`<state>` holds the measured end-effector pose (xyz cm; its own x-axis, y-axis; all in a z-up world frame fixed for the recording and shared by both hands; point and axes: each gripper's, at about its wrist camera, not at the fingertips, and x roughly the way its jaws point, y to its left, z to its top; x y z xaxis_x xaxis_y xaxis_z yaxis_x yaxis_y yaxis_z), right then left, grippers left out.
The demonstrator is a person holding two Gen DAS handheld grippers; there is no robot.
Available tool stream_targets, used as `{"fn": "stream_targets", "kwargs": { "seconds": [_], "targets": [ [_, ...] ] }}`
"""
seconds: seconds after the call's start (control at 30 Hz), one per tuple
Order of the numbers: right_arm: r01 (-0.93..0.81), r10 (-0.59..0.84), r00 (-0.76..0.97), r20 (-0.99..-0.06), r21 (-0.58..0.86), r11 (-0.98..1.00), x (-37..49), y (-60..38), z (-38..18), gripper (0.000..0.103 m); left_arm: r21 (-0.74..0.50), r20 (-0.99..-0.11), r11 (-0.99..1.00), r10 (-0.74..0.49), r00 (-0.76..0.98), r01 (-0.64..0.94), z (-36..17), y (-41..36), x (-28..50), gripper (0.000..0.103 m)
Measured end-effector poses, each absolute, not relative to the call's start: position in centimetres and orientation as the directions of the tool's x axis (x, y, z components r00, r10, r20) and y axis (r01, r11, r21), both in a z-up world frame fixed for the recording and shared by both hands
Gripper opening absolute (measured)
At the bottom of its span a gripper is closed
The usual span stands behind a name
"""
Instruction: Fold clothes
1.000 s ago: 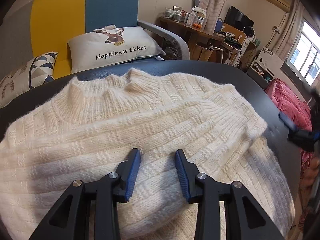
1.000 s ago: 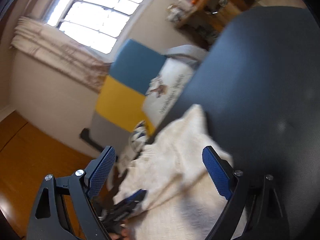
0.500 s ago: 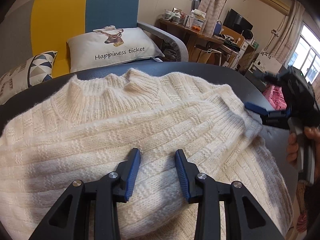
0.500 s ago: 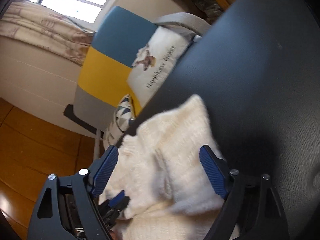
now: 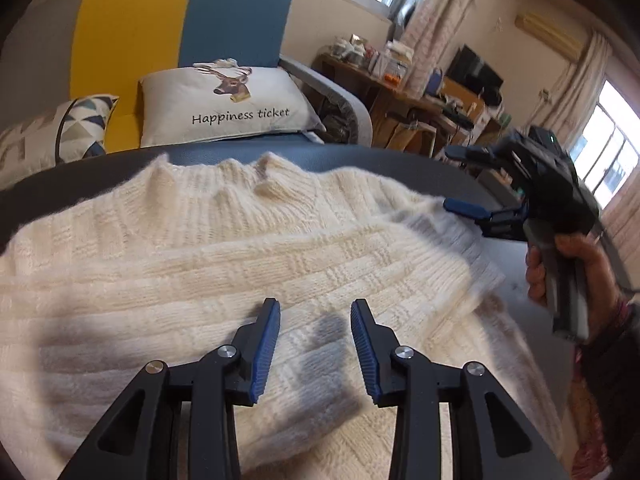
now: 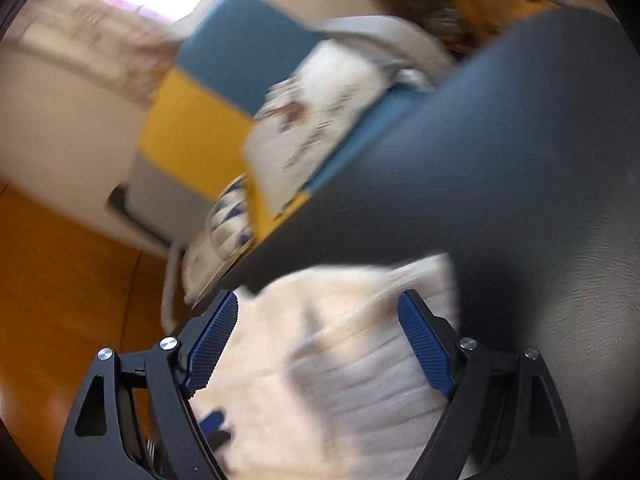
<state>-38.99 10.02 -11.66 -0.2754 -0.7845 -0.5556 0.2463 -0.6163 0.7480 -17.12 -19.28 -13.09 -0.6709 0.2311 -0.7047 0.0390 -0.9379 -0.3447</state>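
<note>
The sweater (image 5: 248, 264), a cream cable-knit, lies spread on the dark table (image 5: 380, 160), collar at the far side from the left gripper (image 5: 314, 312) and the body running back under and past its fingers. The left gripper hovers low over the knit with its jaws partly open, a moderate gap between the blue pads, nothing pinched in them; only its shadow falls on the wool just ahead of the tips. That gripper sits as it did a second ago.

What has changed is on the other side. The right gripper (image 5: 464, 184), which a second ago was only a dark edge beyond the sweater's right shoulder, has swung in over the table and now reaches the sleeve end (image 5: 448, 220) (a hand (image 5: 568, 268) shows on its handle). In the right wrist view the gripper (image 6: 318, 316) has its jaws spread wide, and the sweater's edge (image 6: 360, 292) now lies between and just behind the two pads, where a second ago it was further ahead of them. The picture is smeared by motion, so I cannot tell whether a pad touches the wool; nothing is clamped.

I judge this an approach to take hold of the right sleeve or shoulder, as a fold inward would need. The body still lies open and flat, with no fold I can see across it.
</note>
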Motion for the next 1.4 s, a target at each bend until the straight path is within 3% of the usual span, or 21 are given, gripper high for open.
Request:
{"fn": "stream_targets", "kwargs": {
  "seconds": [0.1, 0.27, 0.33, 0.43, 0.57, 0.7, 0.83, 0.97, 1.2, 1.4],
  "targets": [
    [0.372, -0.822, -0.174, -0.543, 0.736, -0.565, -37.1, 6.1, -10.2, 0.087, -0.381, -0.671, -0.919, 0.199, -0.714, 0.103, -12.0, -22.5, -15.5, 0.037],
    [0.543, -0.767, -0.015, -0.642, 0.639, -0.545, -34.2, -1.3, -11.4, 0.087, -0.329, -0.704, -0.91, 0.059, -0.708, 0.252, -12.2, -28.7, -13.7, 0.037],
    [0.575, -0.712, -0.033, -0.702, 0.569, -0.588, -33.6, -2.3, -12.4, 0.087, -0.271, -0.771, -0.911, 0.012, -0.637, 0.311, -13.8, -30.3, -14.0, 0.037],
    [0.618, -0.683, -0.095, -0.724, 0.495, -0.611, -32.4, -2.6, -12.2, 0.087, -0.278, -0.76, -0.916, 0.025, -0.649, 0.29, -14.3, -31.0, -13.6, 0.037],
    [0.65, -0.616, -0.16, -0.771, 0.387, -0.653, -31.0, -4.1, -11.8, 0.087, -0.193, -0.736, -0.94, -0.051, -0.675, 0.281, -12.8, -30.0, -12.6, 0.038],
    [0.685, -0.543, -0.232, -0.807, 0.26, -0.68, -29.5, -5.8, -11.6, 0.087, -0.134, -0.781, -0.897, -0.166, -0.602, 0.422, -14.1, -31.5, -11.6, 0.037],
    [0.708, -0.467, -0.308, -0.829, 0.128, -0.695, -28.0, -7.5, -11.5, 0.092, -0.121, -0.787, -0.907, -0.159, -0.596, 0.402, -14.1, -31.8, -11.7, 0.037],
    [0.719, -0.394, -0.384, -0.835, -0.003, -0.695, -26.5, -9.3, -11.3, 0.092, -0.2, -0.745, -0.888, -0.138, -0.653, 0.415, -11.9, -32.2, -9.0, 0.038],
    [0.809, -0.489, -0.385, -0.783, -0.031, -0.588, -22.8, -14.1, -9.3, 0.092, -0.242, -0.674, -0.896, -0.119, -0.729, 0.371, -11.5, -32.2, -4.4, 0.038],
    [0.801, -0.461, -0.366, -0.808, -0.021, -0.598, -23.7, -18.7, -12.5, 0.092, -0.244, -0.696, -0.925, -0.04, -0.717, 0.29, -11.5, -33.5, -10.6, 0.038]
  ]
}}
